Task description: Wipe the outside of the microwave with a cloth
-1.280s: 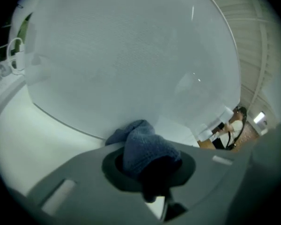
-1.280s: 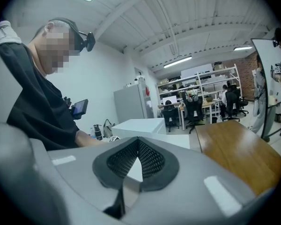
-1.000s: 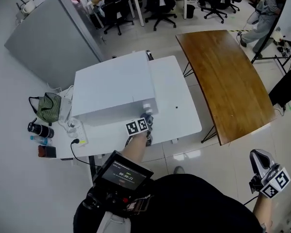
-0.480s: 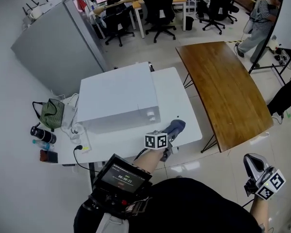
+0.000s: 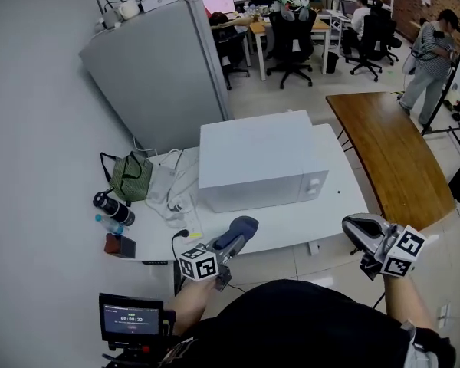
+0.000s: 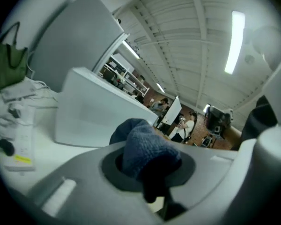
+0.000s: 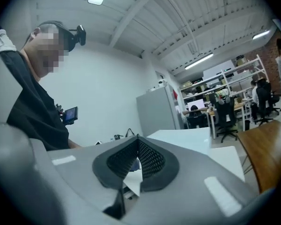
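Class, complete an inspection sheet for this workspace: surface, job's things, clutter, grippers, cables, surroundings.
Surface: white table, bare at front.
Job's things: white microwave on the table; blue cloth in left claw.
Clutter: green bag, black bottle at table's left end.
Grippers: left claw shut on cloth, clear of microwave; right claw shut, empty.
Cables: black cable near the front edge.
Surroundings: grey cabinet behind; wooden table to the right.

The person wears a loose black top (image 5: 307, 324), and a small black monitor with a lit screen (image 5: 130, 319) is mounted at the front of it. The left gripper (image 5: 241, 228) and the right gripper (image 5: 354, 228) are smooth grey moulded plastic shells. Each carries a white cube with black square markers (image 5: 198, 264), and the right one's pads (image 7: 152, 159) are dark and mesh-textured.
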